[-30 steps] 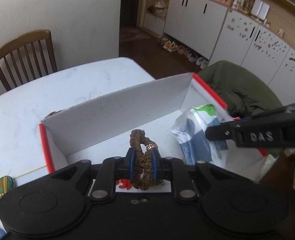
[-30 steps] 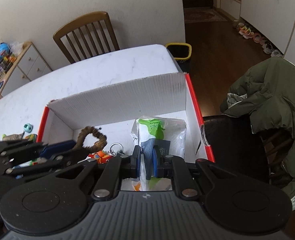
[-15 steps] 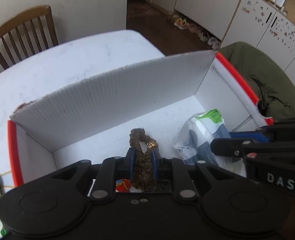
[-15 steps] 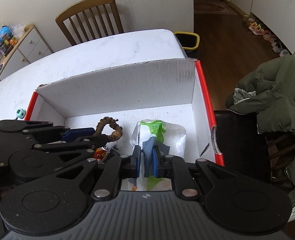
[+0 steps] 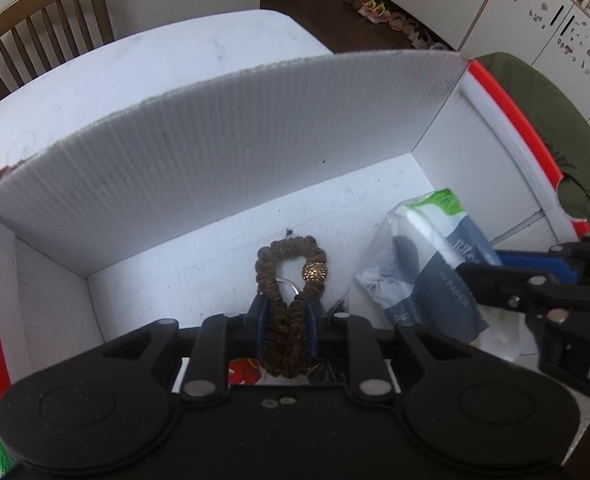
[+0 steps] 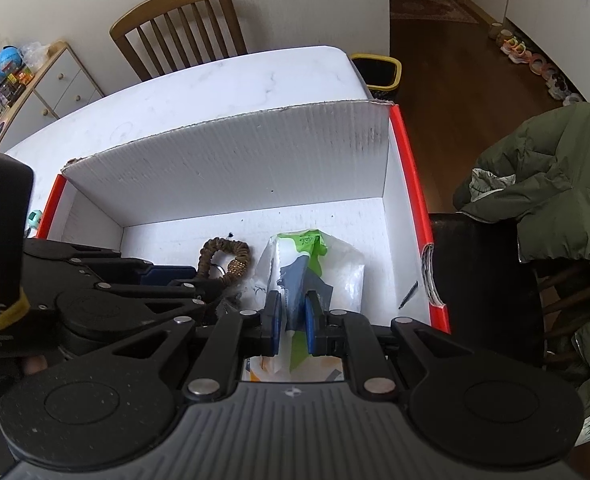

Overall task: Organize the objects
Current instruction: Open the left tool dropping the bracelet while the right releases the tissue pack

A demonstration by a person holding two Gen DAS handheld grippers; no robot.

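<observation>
Left wrist view: left tool (image 5: 285,316), blue pads pinched on the lower end of a brown hair tie (image 5: 289,280) with a gold bead; the loop of the tie stands up out of the pads, above the floor of the cardboard box (image 5: 215,136), near the middle of the box. Just right of the hair tie, a tissue packet (image 5: 423,256), white, grey and green, held from the right by the right tool (image 5: 495,276). A red toy and a metal ring show in part on the box floor under the left tool; what they are exactly cannot be told. The box sits on a white worktop (image 5: 135,68). Right wrist view: right tool (image 6: 293,316), pads closed narrow on the near end of the tissue packet (image 6: 311,264), the far end tilted toward the back wall of the box (image 6: 235,160), right of centre. Left of the packet, the hair tie (image 6: 225,256) in the left tool (image 6: 199,280), both inside the box. Whether the packet's far end touches the box floor cannot be told. Step in hand, by judgement: placing, both items carried into the box and neither let go. Next move calls for lowering each item to the box floor, spreading the pads, then lifting each tool straight up clear of the box walls, the two tools kept apart since they stand close together.
</observation>
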